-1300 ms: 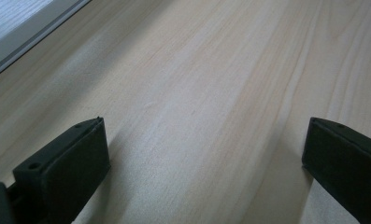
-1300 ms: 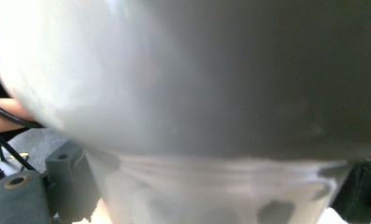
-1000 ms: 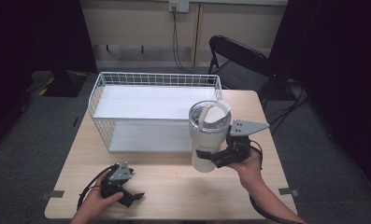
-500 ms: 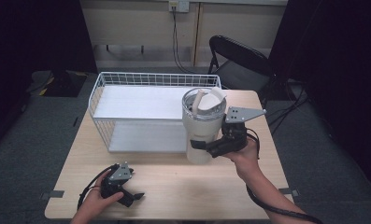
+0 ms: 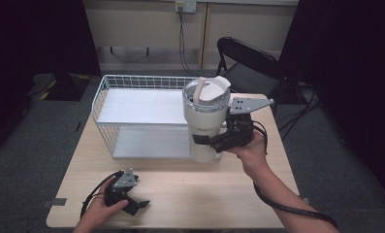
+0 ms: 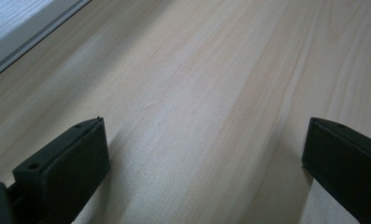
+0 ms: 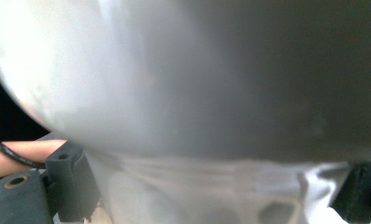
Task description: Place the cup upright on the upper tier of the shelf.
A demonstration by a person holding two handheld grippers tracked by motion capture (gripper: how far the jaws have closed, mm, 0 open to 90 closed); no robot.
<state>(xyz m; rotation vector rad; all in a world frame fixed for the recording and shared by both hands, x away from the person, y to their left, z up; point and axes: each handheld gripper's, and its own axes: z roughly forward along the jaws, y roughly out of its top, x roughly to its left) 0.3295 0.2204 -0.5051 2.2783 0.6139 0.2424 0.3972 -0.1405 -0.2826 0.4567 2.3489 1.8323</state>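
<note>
A tall white tumbler [image 5: 205, 120] with a clear lid and a handle is held upright in the air, at the right front corner of the white wire basket [image 5: 132, 82]. My right gripper [image 5: 207, 141] is shut on its narrow lower part, and that pale body [image 7: 197, 93] looms very close between the black jaws. My left gripper [image 5: 140, 206] rests low on the wooden table [image 5: 204, 194] near the front left edge, open, with bare wood [image 6: 206, 116] between its jaws.
The wire basket stands across the far left half of the table, with a white floor. A black folding chair [image 5: 248, 63] stands behind the table at the right. Cables trail from both grippers.
My right gripper has carried the tumbler up and leftward, toward the basket's right front corner. The left gripper has stayed put.
</note>
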